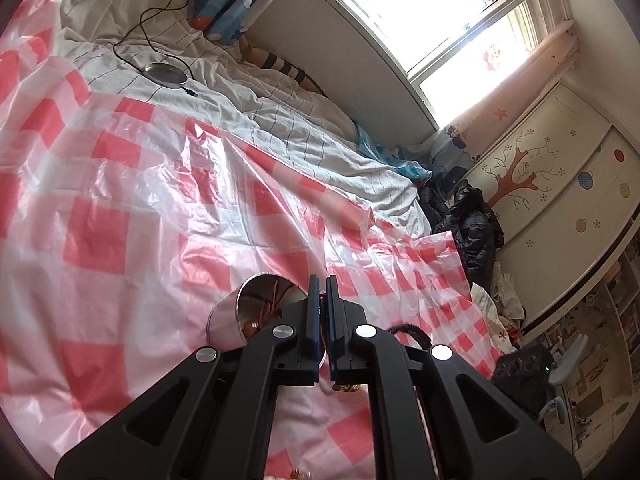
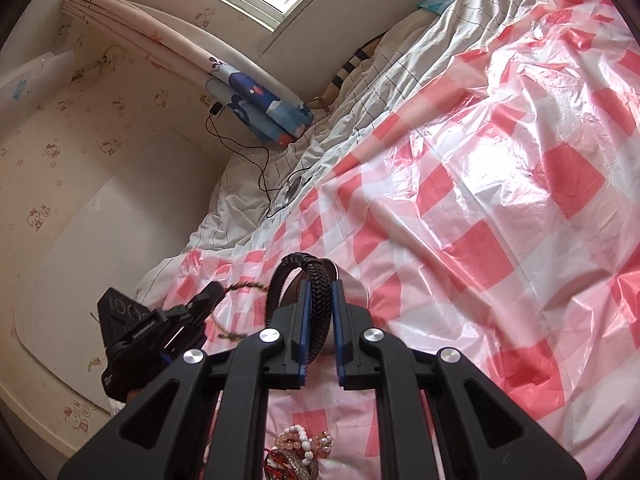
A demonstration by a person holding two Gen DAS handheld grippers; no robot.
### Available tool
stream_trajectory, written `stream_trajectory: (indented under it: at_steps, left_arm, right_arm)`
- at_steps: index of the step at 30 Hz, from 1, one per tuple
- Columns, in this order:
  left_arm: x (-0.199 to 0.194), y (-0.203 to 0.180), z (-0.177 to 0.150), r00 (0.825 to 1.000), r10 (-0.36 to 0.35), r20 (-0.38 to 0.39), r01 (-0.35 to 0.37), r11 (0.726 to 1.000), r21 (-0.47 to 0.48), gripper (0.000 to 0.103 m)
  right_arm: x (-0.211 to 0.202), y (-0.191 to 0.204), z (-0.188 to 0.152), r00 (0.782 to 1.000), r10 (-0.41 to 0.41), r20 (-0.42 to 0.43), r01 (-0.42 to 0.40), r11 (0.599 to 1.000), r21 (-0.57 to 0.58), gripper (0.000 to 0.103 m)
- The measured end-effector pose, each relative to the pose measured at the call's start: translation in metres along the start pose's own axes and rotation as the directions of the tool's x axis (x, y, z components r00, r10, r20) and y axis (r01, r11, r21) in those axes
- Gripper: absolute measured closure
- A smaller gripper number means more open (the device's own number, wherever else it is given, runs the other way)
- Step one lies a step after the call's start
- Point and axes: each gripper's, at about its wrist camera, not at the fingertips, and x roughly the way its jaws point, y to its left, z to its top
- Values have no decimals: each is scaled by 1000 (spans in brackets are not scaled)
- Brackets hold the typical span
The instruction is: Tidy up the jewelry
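My right gripper (image 2: 320, 286) is shut on a black braided leather bracelet (image 2: 316, 280) and holds it above the bed, in front of a round metal tin (image 2: 356, 284). My left gripper (image 1: 323, 280) is shut on a thin braided cord bracelet (image 2: 236, 308); its loop hangs from the left gripper (image 2: 214, 286) in the right wrist view. The metal tin (image 1: 248, 312) lies just beyond the left fingers, its mouth facing me, with cords inside. A pile of beaded bracelets (image 2: 300, 450) lies on the cloth below the right gripper.
A red-and-white checked plastic sheet (image 1: 120, 220) covers the bed. Behind it lie a white quilt (image 1: 280, 120), a round disc with a black cable (image 1: 166, 74), and black clothes (image 1: 472, 216) by the wardrobe. A wall is to the left (image 2: 100, 200).
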Motion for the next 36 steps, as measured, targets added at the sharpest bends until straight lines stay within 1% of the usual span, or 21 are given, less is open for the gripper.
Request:
stream_trajectory:
  at_steps: [2, 4, 5, 7, 8, 9, 10, 12, 13, 14, 15, 16, 17, 20, 23, 25, 27, 30, 31, 34, 36]
  left_arm:
    - [17, 1, 2, 999, 35, -10, -35, 999, 4, 100]
    - [35, 1, 0, 993, 106, -55, -104, 994, 33, 100]
    - [47, 0, -3, 980, 168, -104, -161, 985, 69, 100]
    - [57, 3, -9, 961, 235, -148, -223, 970, 97, 97]
    - [57, 4, -10, 956, 243, -164, -230, 969, 90, 94]
    - [53, 5, -8, 959, 237, -158, -226, 970, 85, 92]
    - [47, 4, -6, 962, 234, -143, -224, 971, 83, 88]
    - [32, 0, -1, 968, 227, -104, -219, 972, 80, 75]
    - [23, -1, 2, 972, 218, -84, -212, 974, 74, 67]
    - [15, -1, 4, 975, 211, -69, -207, 976, 64, 61]
    - [9, -1, 6, 977, 204, -61, -201, 978, 56, 60]
    - [3, 0, 7, 979, 196, -56, -193, 980, 46, 58]
    - [-4, 1, 7, 981, 188, -52, -186, 982, 34, 57]
    - [-22, 6, 6, 981, 187, -42, -187, 982, 15, 54]
    - [-36, 8, 2, 980, 196, -35, -195, 981, 24, 52]
    - [-45, 9, -2, 978, 205, -37, -204, 978, 37, 51]
    - [-53, 12, -6, 976, 215, -42, -213, 976, 41, 49]
    - [-63, 16, -13, 974, 222, -48, -220, 975, 38, 48]
    - [-66, 17, -15, 974, 223, -50, -221, 975, 35, 48]
    - [-76, 20, -22, 976, 214, -51, -213, 977, 18, 46]
    - [-82, 20, -25, 977, 207, -48, -207, 978, 11, 44]
  right_arm:
    - [3, 2, 2, 1000, -1, -3, 1, 1000, -8, 91]
    - [8, 3, 5, 1000, -2, -10, 2, 1000, -14, 91]
    - [11, 4, 6, 1000, -1, -13, 1, 1000, -17, 91]
    - [19, 7, 8, 1000, 1, -20, -2, 1000, -31, 91]
    - [21, 9, 9, 1000, 1, -22, -1, 999, -37, 91]
    - [23, 11, 9, 1000, -1, -26, -1, 999, -49, 91]
    - [24, 12, 9, 1000, 0, -31, -2, 998, -55, 91]
    - [23, 13, 7, 998, -12, -55, 9, 998, -62, 91]
    - [21, 12, 6, 998, -26, -55, 22, 998, -61, 88]
    - [19, 10, 5, 997, -46, -57, 42, 997, -59, 71]
    - [17, 6, 4, 995, -79, -62, 76, 996, -54, 47]
    - [16, 2, 3, 993, -95, -68, 93, 995, -40, 40]
    - [14, -4, 2, 992, -102, -75, 101, 995, -19, 39]
    - [12, -9, -6, 981, -150, -124, 147, 989, -31, 39]
    - [11, -2, -23, 973, -135, -185, 121, 989, -88, 39]
    - [18, 9, -38, 955, -188, -229, 149, 973, -175, 39]
    - [28, 18, -50, 929, -275, -247, 210, 943, -259, 39]
    - [43, 26, -58, 902, -357, -242, 264, 901, -344, 44]
    - [49, 26, -60, 889, -392, -237, 291, 882, -371, 46]
    - [65, 21, -61, 854, -463, -237, 342, 843, -415, 59]
    - [70, 20, -64, 835, -497, -236, 363, 820, -442, 87]
